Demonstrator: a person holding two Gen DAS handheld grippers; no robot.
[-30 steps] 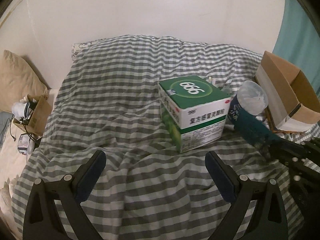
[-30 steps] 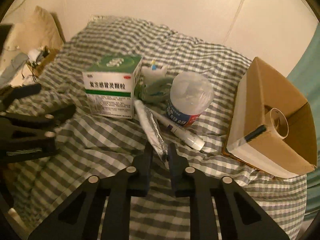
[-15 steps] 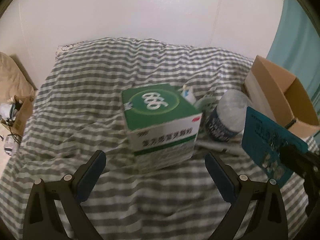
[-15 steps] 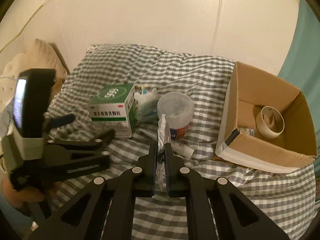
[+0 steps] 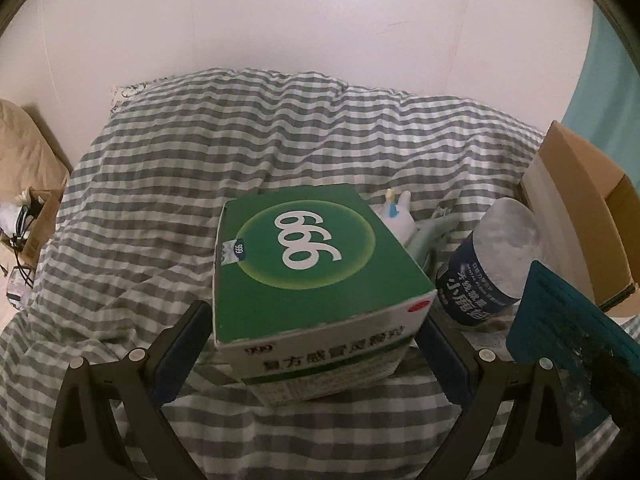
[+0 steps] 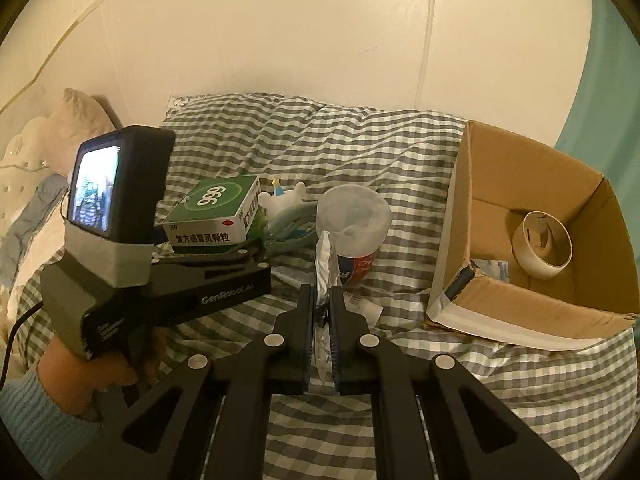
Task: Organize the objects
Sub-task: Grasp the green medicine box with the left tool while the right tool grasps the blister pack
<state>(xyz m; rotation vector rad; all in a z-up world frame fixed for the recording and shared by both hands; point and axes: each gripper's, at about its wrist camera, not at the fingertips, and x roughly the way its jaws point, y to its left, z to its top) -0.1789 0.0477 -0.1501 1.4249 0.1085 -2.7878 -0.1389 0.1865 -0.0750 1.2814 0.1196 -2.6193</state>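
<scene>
A green and white medicine box [image 5: 316, 280] marked 999 lies on the checked bed; it also shows in the right wrist view [image 6: 216, 212]. My left gripper [image 5: 316, 332] is open with one finger on each side of the box's near end. My right gripper [image 6: 322, 304] is shut on a flat foil sachet [image 6: 326, 264] and holds it above the bed; the sachet's teal face [image 5: 568, 344] shows in the left wrist view. An open cardboard box [image 6: 532, 240] stands at the right with a tape roll [image 6: 546, 244] inside.
A round tub with a frosted lid [image 6: 354, 232] stands between the medicine box and the cardboard box. A white toy figure [image 6: 282, 198] and a pale green clip [image 6: 292, 224] lie behind them. A small box of clutter [image 5: 34, 228] sits left of the bed.
My left gripper has moved forward and its fingers now flank the medicine box. My right gripper has lifted the sachet off the bed and drawn back.
</scene>
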